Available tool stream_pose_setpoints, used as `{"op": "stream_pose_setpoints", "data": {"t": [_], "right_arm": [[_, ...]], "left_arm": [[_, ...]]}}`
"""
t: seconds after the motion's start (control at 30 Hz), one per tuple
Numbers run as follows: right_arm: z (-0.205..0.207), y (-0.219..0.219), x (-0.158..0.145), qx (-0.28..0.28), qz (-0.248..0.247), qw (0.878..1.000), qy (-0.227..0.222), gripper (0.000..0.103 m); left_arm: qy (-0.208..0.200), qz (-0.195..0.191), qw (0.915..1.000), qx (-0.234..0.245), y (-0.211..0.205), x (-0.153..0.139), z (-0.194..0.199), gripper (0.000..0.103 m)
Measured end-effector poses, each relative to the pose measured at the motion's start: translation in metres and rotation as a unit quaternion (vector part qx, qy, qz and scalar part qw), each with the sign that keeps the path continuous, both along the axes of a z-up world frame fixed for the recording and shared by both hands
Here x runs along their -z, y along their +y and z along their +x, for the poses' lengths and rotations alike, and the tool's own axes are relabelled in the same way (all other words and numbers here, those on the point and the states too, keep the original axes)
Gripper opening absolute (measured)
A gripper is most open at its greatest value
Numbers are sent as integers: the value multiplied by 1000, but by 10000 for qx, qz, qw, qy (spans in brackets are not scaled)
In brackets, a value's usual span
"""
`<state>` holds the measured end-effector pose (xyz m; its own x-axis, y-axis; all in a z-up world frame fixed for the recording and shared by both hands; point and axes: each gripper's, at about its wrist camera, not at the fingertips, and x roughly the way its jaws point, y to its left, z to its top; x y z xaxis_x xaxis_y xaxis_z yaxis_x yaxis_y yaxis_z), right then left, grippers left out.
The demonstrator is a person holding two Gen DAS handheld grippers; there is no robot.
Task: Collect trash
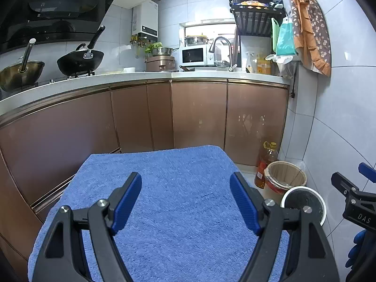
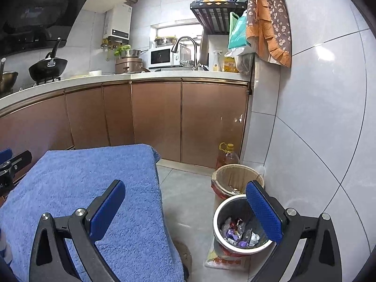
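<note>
A blue towel covers the table, and nothing lies on it in either view. My left gripper hovers over the towel, open wide with nothing between its blue pads. My right gripper is open too and holds nothing. Its left finger is above the towel's right edge and its right finger above a round metal trash bin on the floor. Crumpled purple, red and silver wrappers lie inside that bin. In the left wrist view the bin's white rim shows beside the table.
A brown paper-lined basket and an oil bottle stand behind the bin by the tiled wall. The bin rests on a flat printed package. Brown cabinets run under a counter with woks, microwave and sink. Grey floor separates table and bin.
</note>
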<state>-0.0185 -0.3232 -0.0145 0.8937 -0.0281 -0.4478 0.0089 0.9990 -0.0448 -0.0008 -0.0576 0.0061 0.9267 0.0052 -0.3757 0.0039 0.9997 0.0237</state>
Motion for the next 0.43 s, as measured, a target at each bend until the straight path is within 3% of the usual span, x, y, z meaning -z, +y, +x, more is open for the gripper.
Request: {"op": "stream_pose_setpoints", "data": {"t": [0.43], "right_arm": [[-2,-2,-4,18,-20,9999,-115,103]], "left_arm": [[-24,-6,10000,2,0,-2,-3,76]]}}
